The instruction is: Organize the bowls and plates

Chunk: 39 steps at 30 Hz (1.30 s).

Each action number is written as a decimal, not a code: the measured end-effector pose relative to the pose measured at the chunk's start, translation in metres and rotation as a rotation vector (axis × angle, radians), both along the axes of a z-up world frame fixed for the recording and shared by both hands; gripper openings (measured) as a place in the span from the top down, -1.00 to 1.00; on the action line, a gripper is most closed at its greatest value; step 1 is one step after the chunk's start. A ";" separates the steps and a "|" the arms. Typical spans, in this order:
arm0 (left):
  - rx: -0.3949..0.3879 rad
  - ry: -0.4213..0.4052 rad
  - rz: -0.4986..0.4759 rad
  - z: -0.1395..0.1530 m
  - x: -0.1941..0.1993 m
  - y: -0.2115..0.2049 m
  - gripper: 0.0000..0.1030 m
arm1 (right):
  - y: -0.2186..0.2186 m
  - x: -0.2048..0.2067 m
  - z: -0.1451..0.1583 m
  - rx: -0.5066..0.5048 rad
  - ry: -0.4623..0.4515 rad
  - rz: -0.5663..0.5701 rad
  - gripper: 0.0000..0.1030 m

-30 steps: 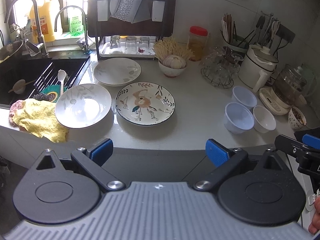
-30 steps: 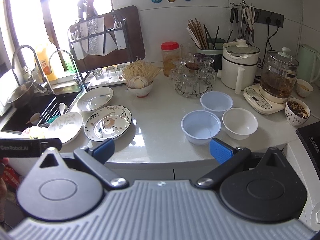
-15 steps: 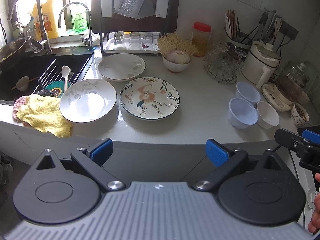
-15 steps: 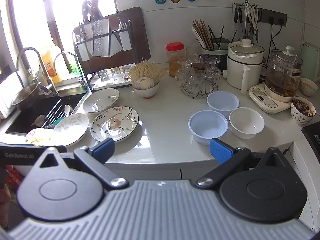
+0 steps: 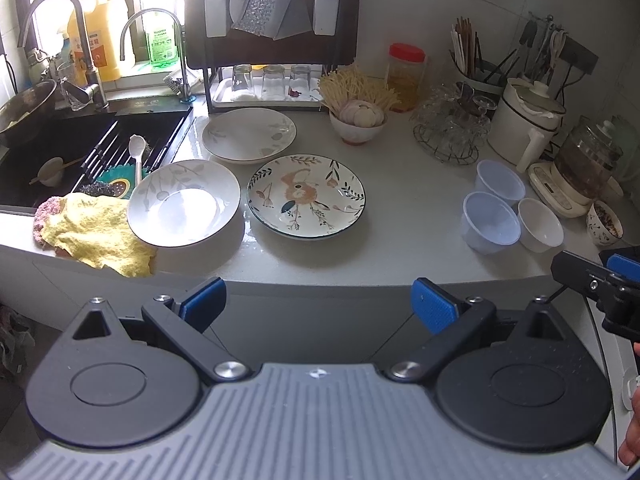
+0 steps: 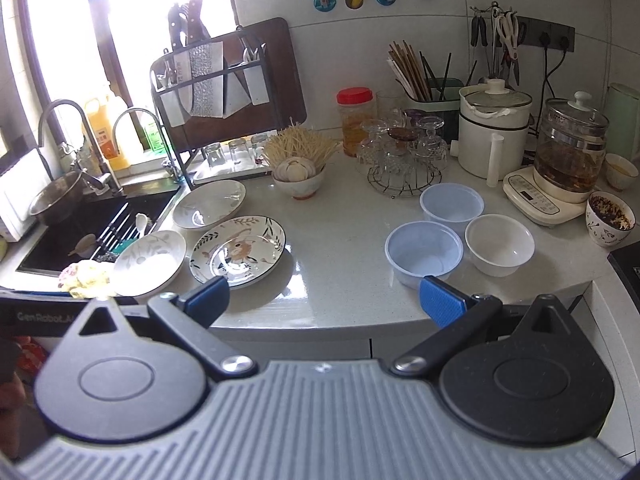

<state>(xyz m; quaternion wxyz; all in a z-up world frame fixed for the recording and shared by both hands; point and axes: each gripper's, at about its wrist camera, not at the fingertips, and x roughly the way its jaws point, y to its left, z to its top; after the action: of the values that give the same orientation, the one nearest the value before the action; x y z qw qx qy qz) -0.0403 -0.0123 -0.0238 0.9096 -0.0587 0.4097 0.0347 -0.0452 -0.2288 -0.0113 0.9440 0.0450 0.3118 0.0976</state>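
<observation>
While the left gripper (image 5: 316, 306) is hanging back off the front edge of the desk (image 5: 400, 240), its jaws are standing wide apart and gripping nothing. Ahead of them and slightly left, three plates are lying flat: the flowered plate (image 5: 306, 196) nearest the jaws' centre line, a white plate (image 5: 184, 203) just beside it and partly resting on a yellow cloth (image 5: 94, 232), and a third plate (image 5: 249, 135) behind them. Three bowls (image 5: 491, 223) are sitting well off to the right, so this arm is likely the nearer one for the plates.

From the right wrist, the right gripper (image 6: 324, 298) is likewise hovering released and empty, with the bluish bowl (image 6: 424, 254) directly ahead of its right finger and touching the white bowl (image 6: 500, 245); the far bowl (image 6: 452, 206) is sitting behind both. The near white plate's front rim is being hidden by the left finger.
</observation>
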 end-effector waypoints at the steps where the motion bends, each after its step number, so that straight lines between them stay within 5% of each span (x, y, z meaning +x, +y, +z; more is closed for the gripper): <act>1: 0.001 0.000 -0.002 0.000 0.001 0.001 -0.95 | 0.001 0.000 0.000 0.000 0.001 0.002 -1.00; 17: -0.009 0.016 -0.018 -0.007 0.034 0.052 -0.95 | 0.048 0.028 -0.005 0.031 0.027 0.013 -1.00; 39: -0.048 0.047 -0.144 -0.013 0.150 0.177 -0.95 | 0.162 0.102 -0.015 0.068 0.058 -0.059 -1.00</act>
<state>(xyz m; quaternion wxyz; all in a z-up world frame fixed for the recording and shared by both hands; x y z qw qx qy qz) 0.1097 0.1647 -0.0370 0.8982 -0.0499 0.4350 -0.0392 0.0568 -0.0666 -0.0263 0.9350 0.0893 0.3341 0.0791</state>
